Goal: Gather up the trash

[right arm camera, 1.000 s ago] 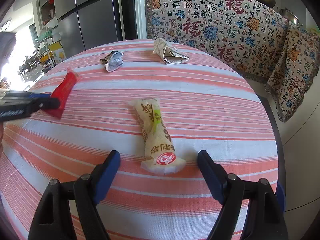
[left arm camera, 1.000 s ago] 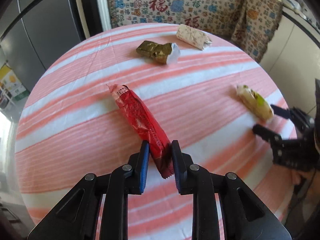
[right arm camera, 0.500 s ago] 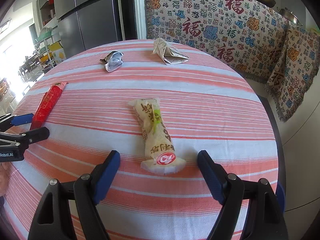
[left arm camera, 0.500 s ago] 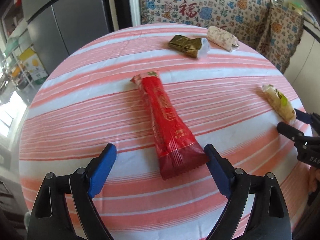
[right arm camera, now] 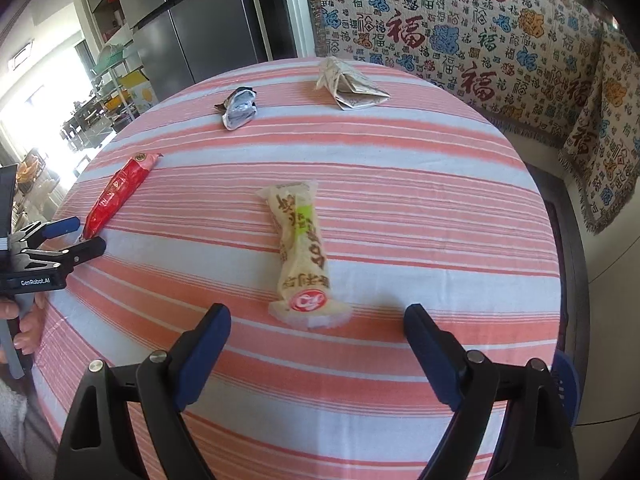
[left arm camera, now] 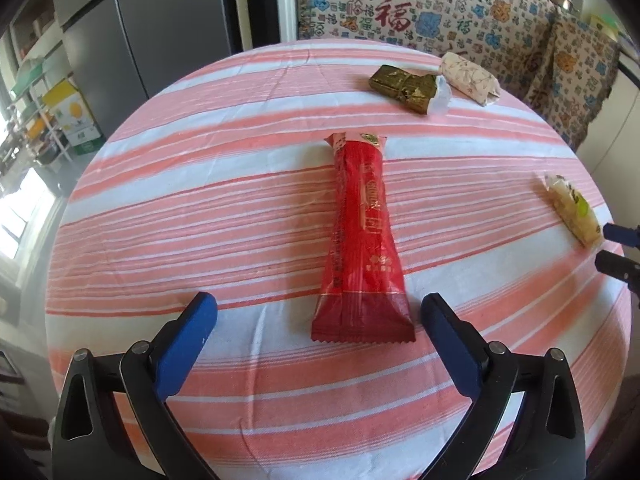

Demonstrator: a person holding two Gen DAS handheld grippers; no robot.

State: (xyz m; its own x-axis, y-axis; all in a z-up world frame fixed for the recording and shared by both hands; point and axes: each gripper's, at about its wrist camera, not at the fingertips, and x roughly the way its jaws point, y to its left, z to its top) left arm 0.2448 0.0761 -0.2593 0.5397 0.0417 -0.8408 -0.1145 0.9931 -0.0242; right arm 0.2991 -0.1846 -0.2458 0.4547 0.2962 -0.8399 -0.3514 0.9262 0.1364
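Striped in pink and white, the round table (left arm camera: 168, 216) sits before a patterned throw (right arm camera: 460, 40) and a grey fridge (left arm camera: 160, 32); judging by what lies on it, the collecting has barely begun, since four pieces of trash rest loose on the cloth and no bin or bag shows in either view; the left gripper (left arm camera: 320, 320) has its jaws spread wide, holding nothing, with the red wrapper (left arm camera: 362, 240) flat on the table, its near crimped end between the blue pads (left arm camera: 188, 332) but not touching them; the right gripper (right arm camera: 318, 332) is likewise wide and empty, with the cream snack packet (right arm camera: 302, 248) lying just ahead of it, near end between the tips; both look poised to close; the left wrist view alone shows the gold foil wrapper (left arm camera: 404, 86) as gold and folded, just beside the white paper wrapper (left arm camera: 470, 78) at the far edge; the right wrist view shows that foil piece (right arm camera: 238, 108) from its silvery side, well apart from the paper one (right arm camera: 350, 86), and also the person's fingers (right arm camera: 26, 320) on the left handle
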